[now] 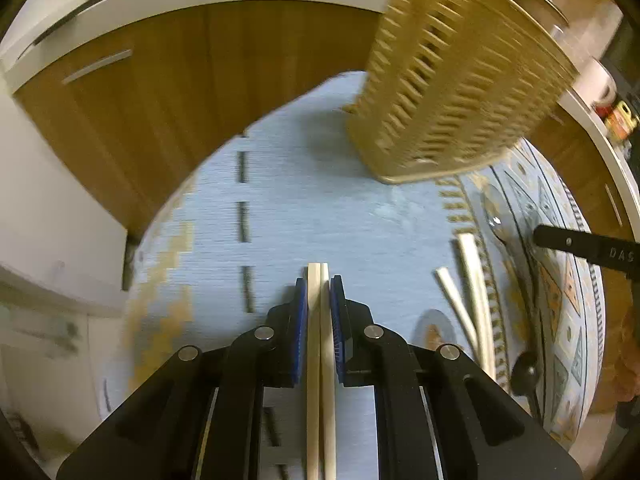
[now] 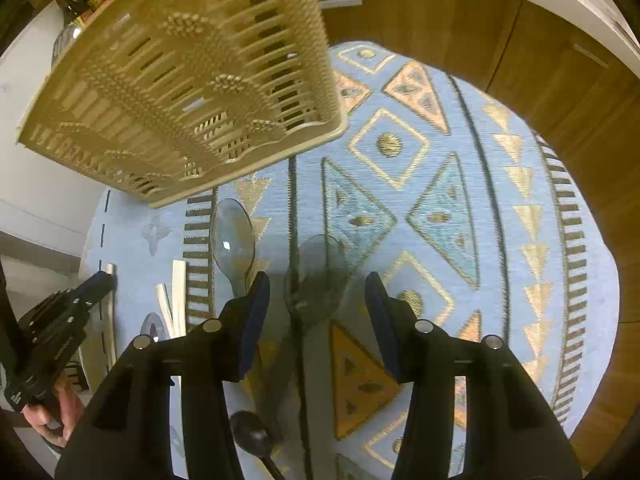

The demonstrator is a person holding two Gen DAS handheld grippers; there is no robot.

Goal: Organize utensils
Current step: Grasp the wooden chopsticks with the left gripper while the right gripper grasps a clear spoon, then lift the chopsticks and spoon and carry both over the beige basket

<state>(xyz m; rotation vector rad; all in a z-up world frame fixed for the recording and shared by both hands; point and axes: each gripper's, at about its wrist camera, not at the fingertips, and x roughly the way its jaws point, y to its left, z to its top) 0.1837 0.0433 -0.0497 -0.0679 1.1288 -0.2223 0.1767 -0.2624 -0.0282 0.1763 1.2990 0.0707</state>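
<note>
The left gripper (image 1: 319,312) is clamped on a pair of pale wooden chopsticks (image 1: 319,360), which lie side by side between the blue pads (image 1: 301,320), probably so both go together to the beige slotted utensil basket (image 1: 452,80) that stands ahead on the patterned blue tablecloth (image 1: 300,208). The right gripper (image 2: 316,316) has its fingers apart and holds nothing; it hovers over a dark spoon (image 2: 320,264), I think to take it next; a clear plastic spoon (image 2: 233,236), a black spoon (image 2: 252,436) and more chopsticks (image 2: 176,292) lie near on the cloth, not yet sorted.
</note>
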